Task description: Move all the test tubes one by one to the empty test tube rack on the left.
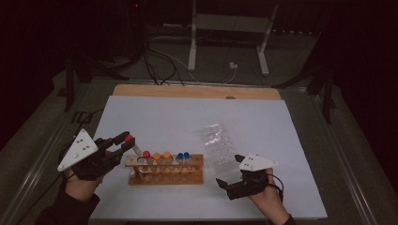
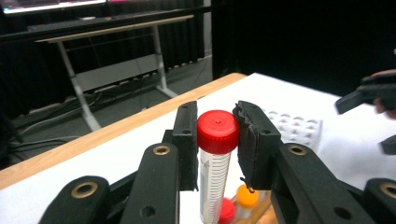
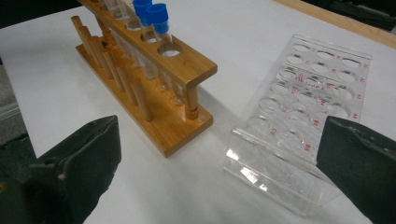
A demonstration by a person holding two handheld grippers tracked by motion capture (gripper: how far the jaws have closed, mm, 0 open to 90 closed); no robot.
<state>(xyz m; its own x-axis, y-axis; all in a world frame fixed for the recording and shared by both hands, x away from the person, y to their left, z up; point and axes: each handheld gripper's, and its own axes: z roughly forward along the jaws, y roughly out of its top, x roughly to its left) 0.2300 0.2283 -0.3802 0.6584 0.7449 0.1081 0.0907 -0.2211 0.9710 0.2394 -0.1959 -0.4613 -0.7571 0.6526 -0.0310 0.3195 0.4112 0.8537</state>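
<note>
One red-capped tube [image 1: 133, 144] is up in the left gripper [image 1: 123, 139] in the high view, pinched at the cap and hanging tilted, its lower end pointing toward the left end of the wooden rack [image 1: 166, 169]. The rack lies to the right of that gripper, long axis running across the table, with red, orange and blue caps standing along it and an empty hole at its near-left end. The left hand is clearly the nearer one to that end. The right gripper [image 1: 228, 183] sits low past the rack's right end, by the clear plastic rack [image 1: 218, 145].

Over to the left gripper view: the jaws are drawn in narrow on the red cap [image 2: 217, 131], pads pressing it from both sides, and the graduated tube body [image 2: 213, 186] drops straight down between them. Below it peek a red cap and an orange cap [image 2: 246, 196] in the wooden rack, so the rack looks to lie just under and ahead of the tube.

Now the right gripper view: its jaws stand wide apart with nothing between them. The wooden rack [image 3: 154, 88] runs away to the upper left, blue caps [image 3: 157, 14] next to an empty end hole, and the clear rack [image 3: 299, 121] lies just beside it on the white table [image 3: 233, 28].
</note>
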